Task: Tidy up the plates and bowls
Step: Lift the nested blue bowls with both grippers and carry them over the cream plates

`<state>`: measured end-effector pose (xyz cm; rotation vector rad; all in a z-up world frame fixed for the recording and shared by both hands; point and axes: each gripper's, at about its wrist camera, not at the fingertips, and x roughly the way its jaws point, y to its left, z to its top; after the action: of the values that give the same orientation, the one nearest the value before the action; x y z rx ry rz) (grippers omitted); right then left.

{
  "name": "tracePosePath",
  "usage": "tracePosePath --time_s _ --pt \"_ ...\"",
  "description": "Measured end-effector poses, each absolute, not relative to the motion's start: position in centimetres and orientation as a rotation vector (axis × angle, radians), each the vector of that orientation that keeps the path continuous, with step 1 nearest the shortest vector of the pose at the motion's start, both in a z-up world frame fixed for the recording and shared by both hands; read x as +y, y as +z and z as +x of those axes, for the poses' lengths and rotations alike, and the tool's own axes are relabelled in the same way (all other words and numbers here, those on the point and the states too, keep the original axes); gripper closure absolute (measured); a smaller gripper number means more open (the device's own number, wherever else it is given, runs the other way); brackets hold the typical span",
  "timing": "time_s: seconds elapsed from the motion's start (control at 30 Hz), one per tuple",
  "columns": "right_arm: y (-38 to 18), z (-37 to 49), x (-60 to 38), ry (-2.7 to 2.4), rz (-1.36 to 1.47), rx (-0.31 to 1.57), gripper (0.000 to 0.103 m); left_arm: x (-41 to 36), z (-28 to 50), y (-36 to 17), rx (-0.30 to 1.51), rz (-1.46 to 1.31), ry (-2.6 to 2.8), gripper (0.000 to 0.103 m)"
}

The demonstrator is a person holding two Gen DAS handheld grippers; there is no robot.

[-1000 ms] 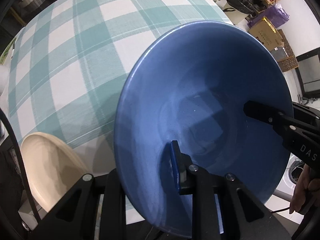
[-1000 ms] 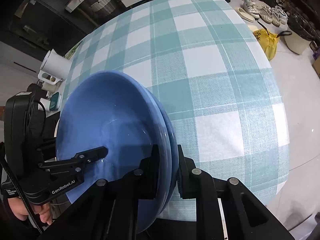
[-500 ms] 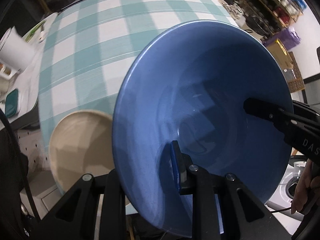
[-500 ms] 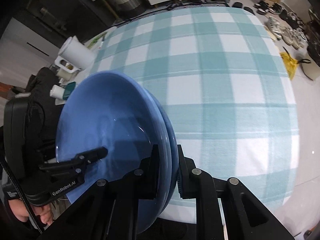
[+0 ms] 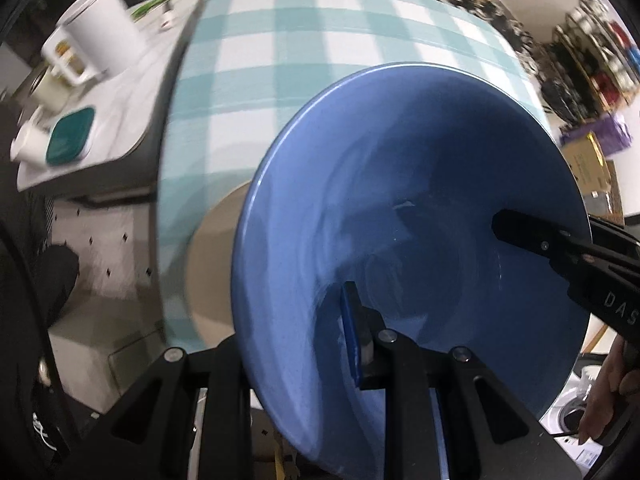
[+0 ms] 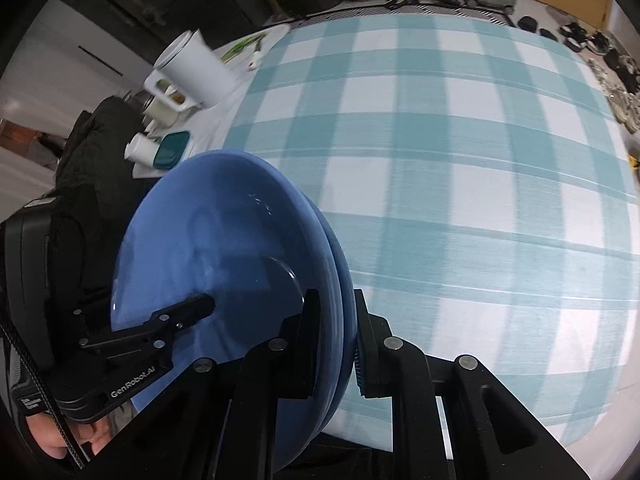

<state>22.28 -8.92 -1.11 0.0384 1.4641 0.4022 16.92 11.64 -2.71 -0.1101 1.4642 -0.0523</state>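
Observation:
Two stacked blue bowls (image 5: 400,200) hang tilted above the table, held from both sides. My left gripper (image 5: 296,332) is shut on their near rim, its blue pad inside the top bowl and its other finger hidden behind the wall. My right gripper (image 6: 336,308) is shut on the opposite rim of the blue stack (image 6: 224,248), pinching both rims. Its inner finger (image 5: 532,236) shows in the left wrist view, and the left one's finger (image 6: 188,312) shows in the right wrist view. A beige plate (image 5: 208,264) lies on the table, mostly hidden under the bowls.
The teal-and-white check tablecloth (image 6: 480,160) covers the table (image 5: 280,60). Beside its left edge a white counter holds a white jug (image 5: 100,40), a teal-lidded box (image 5: 68,136) and small white cups. Shelves, boxes and shoes stand on the floor beyond.
Both grippers carried the blue stack sideways toward the table's left edge, over the beige plate, which is now mostly covered. The counter with the jug has come into view.

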Motion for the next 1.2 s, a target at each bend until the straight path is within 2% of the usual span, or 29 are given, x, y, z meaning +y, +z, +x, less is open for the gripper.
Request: tracePosePath --time_s 0.4,0.9,1.03,1.1,1.2 --pt "-4.8 22.0 -1.4 0.471 -0.032 1.5 0.087 17.7 15.0 -6.0 1.45 -0.211 0.06 0.081" --pt "-7.5 21.5 -0.6 0.446 -0.159 1.478 0.085 17.5 14.7 -8.5 1.415 -0.218 0.058 0.08" --pt "-7.6 21.4 -0.7 0.458 -0.158 1.491 0.085 17.7 14.6 -9.2 1.439 -0.249 0.045 0.077" --pt "-7.5 21.3 -0.7 0.476 -0.153 1.487 0.085 17.9 14.7 -9.6 1.452 -0.257 0.045 0.07" --pt "-7.2 21.0 -0.4 0.482 -0.188 1.449 0.085 18.1 14.5 -9.4 1.424 -0.252 0.065 0.069"
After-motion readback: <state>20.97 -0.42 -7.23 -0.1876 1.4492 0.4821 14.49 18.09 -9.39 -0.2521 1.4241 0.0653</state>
